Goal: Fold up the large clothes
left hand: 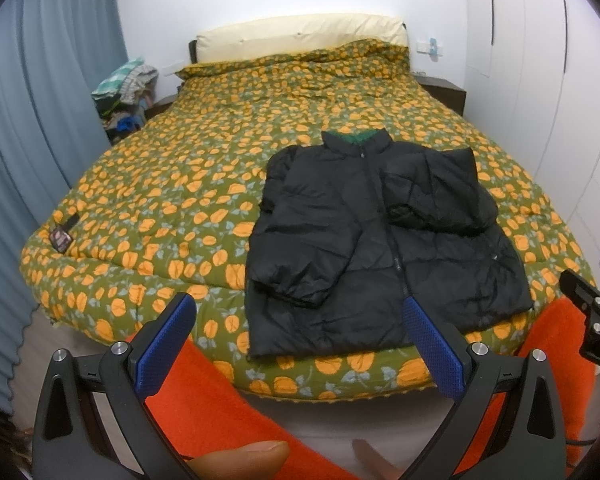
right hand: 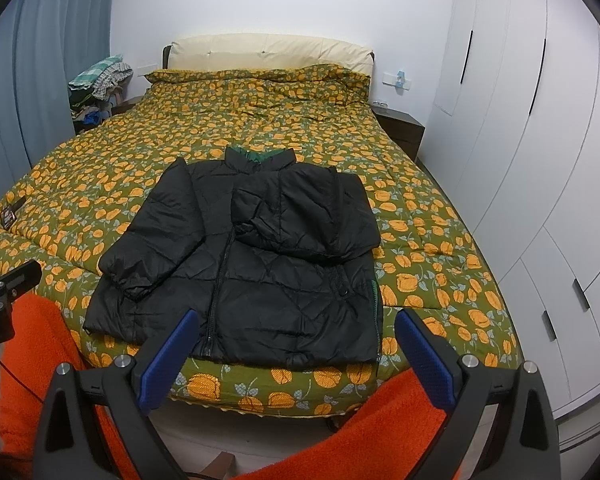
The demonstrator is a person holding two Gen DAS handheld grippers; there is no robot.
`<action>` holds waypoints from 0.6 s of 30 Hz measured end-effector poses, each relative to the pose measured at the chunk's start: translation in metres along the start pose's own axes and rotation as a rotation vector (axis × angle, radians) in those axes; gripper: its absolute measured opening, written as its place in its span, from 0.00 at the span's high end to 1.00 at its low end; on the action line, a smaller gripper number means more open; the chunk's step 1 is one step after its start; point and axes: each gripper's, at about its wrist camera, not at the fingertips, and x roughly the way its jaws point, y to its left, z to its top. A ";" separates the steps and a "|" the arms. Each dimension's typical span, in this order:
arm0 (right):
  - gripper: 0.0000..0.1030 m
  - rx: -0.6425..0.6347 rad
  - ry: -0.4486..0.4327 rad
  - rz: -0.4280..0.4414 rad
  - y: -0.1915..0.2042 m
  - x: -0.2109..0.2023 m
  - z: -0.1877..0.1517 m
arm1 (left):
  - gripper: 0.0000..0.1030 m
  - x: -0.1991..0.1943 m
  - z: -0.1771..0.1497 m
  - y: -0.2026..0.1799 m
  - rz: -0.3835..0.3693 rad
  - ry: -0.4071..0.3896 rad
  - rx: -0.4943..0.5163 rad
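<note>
One black jacket [left hand: 384, 232] lies on one bed [left hand: 172, 184]; two hand-held grippers [left hand: 300, 316] [right hand: 296, 332] gape empty.

Black puffer jacket [left hand: 384, 240] flat on floral quilt [left hand: 172, 184], zipped, one sleeve folded across chest. Left gripper [left hand: 298, 312] jaws wide apart, holding nothing, above near bed edge.

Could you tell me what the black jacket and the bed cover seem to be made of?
The black puffer jacket looks like thin synthetic shell, probably nylon: slight sheen, quilted stitched panels. The floral quilt looks like matte printed cotton, softly padded, with stitch dimples.
</note>
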 end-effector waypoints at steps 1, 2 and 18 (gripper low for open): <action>0.03 0.001 0.000 0.000 0.000 0.000 0.000 | 0.00 0.001 0.001 0.000 -0.002 -0.001 -0.002; 0.03 0.001 0.000 0.000 -0.001 0.001 0.000 | 0.00 0.001 0.001 0.001 -0.005 -0.002 -0.003; 0.03 -0.021 0.001 0.045 0.000 0.027 0.004 | 0.00 0.016 0.018 0.003 -0.073 -0.059 0.018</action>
